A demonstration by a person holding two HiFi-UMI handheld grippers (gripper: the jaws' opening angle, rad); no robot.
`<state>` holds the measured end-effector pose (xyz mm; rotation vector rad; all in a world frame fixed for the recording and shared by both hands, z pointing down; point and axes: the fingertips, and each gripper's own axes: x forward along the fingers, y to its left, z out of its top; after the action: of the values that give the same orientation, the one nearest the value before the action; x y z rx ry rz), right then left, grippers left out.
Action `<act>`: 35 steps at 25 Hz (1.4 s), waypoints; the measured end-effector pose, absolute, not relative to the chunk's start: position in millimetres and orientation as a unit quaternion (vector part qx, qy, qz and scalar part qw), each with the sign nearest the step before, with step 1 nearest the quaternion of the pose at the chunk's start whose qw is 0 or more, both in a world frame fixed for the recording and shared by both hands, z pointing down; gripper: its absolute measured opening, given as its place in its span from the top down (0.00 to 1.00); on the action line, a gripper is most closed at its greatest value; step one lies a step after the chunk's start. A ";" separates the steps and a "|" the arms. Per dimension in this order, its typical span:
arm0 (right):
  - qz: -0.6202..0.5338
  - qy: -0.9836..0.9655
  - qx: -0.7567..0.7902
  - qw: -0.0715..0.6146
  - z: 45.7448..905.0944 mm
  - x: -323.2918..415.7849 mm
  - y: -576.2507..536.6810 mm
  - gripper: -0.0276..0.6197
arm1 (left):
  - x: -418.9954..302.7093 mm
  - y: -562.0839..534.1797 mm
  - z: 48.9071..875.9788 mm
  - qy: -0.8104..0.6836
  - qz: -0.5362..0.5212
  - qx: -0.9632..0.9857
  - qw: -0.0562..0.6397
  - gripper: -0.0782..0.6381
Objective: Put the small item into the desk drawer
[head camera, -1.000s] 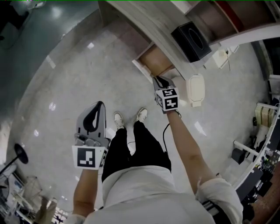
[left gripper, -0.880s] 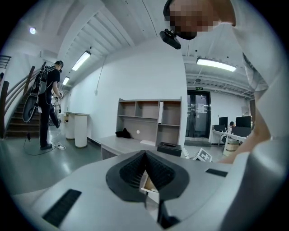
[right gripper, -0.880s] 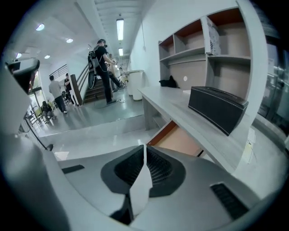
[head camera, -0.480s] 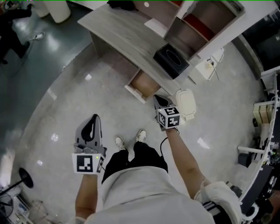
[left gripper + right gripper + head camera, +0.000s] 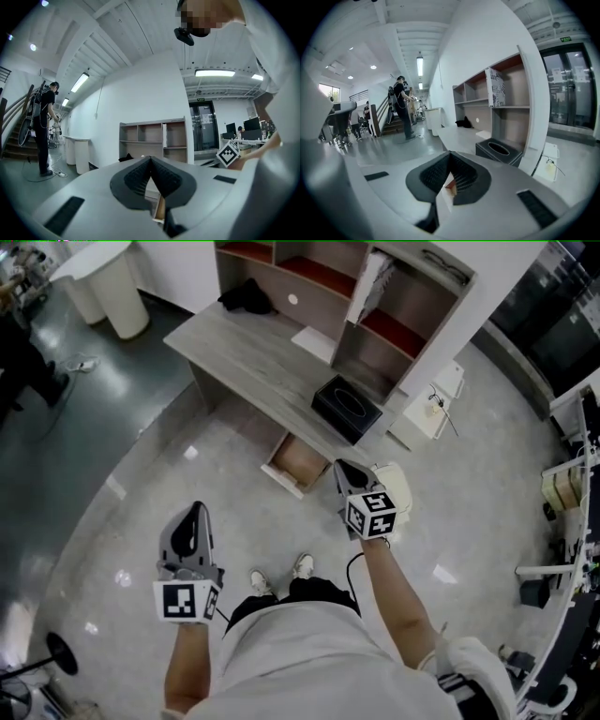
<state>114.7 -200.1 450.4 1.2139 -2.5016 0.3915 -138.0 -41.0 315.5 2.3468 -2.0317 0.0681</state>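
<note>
drawer (image 5: 302, 457); open; tan wood inside, white front; under grey desk (image 5: 251, 354)

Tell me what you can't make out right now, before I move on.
- The small item: seen in no view; head view shows the drawer too small to tell its contents.
- Right gripper view: shut right tongs block the drawer; only a white-brown sliver shows.
- Left gripper view: shut left tongs likewise.

A glossy grey floor (image 5: 141, 474) is bounded by a white wall (image 5: 140, 93); open wooden shelves (image 5: 150, 136) are set against it, and ceiling strip lights (image 5: 213, 73) are lit.
</note>
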 end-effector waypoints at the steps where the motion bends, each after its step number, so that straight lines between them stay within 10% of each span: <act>1: 0.134 -0.879 0.429 0.157 441.1 117.9 -202.8 0.92 | -136.7 -43.7 311.5 -0.654 0.021 0.756 0.013 0.87; 35: -0.074 -0.890 0.450 -0.022 200.2 179.1 -155.8 0.92 | -177.8 -53.9 242.8 -0.705 -0.050 0.706 -0.035 0.87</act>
<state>179.1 -155.8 200.2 1.4345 -2.8338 -0.2355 -177.8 -53.9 242.8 2.2692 -2.2659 -0.1621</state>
